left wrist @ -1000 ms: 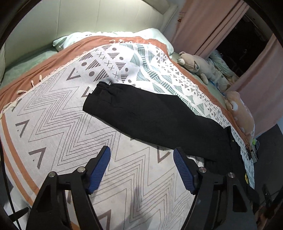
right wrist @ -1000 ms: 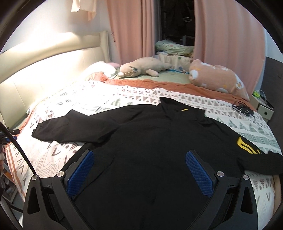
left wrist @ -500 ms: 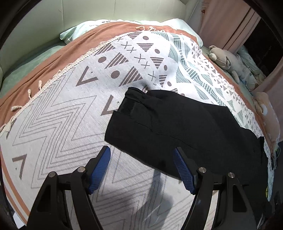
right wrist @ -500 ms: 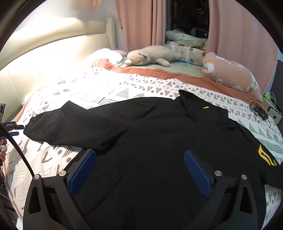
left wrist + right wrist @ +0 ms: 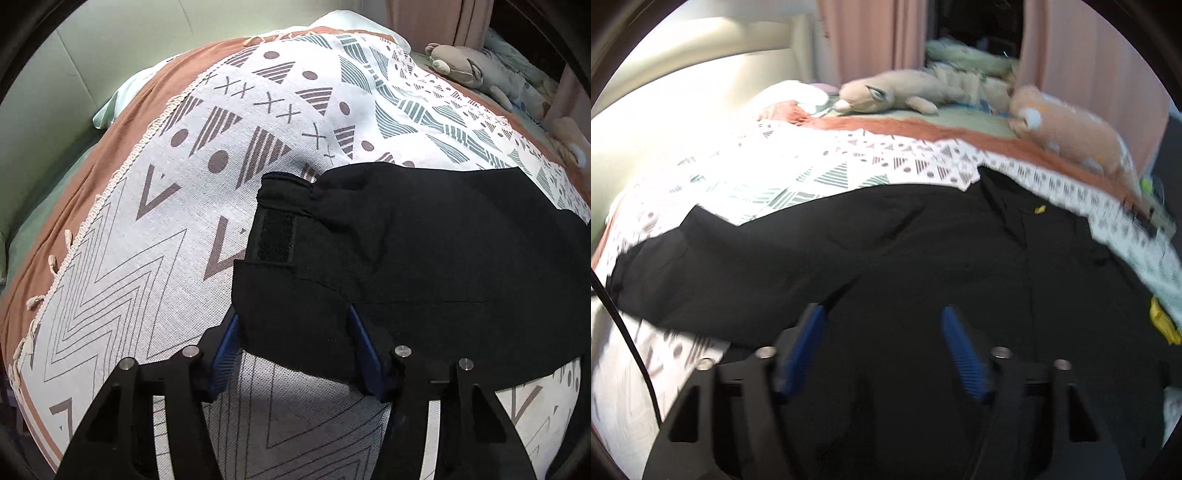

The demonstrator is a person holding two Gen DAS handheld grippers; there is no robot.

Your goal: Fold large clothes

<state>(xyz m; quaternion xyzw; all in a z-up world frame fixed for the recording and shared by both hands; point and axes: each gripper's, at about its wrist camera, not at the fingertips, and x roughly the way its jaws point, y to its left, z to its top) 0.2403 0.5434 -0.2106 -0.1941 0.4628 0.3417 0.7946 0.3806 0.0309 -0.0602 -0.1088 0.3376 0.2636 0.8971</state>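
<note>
While the left tongs point(image 5: 295, 347) stand apart astride the sleeve cuff point(image 5: 280, 236) at frame centre, they should bite deep before lifting, and the right tongs point(image 5: 882, 339), also apart, hover over the black jacket point(image 5: 923, 258) spread on the bed point(image 5: 147, 229).

The left hand-held gripper point(image 5: 293, 338) is reaching forward low over the bed, its two blue-padded fingers point(image 5: 224, 349) spread apart, with the sleeve cuff edge lying between and over the tips. The jaws are standing open, not clamping the fabric. The right hand-held gripper point(image 5: 882, 332) is pointing forward over the middle of the bed, its blue fingers point(image 5: 962, 354) likewise parted and gripping nothing; its view is blurring with motion.
</note>
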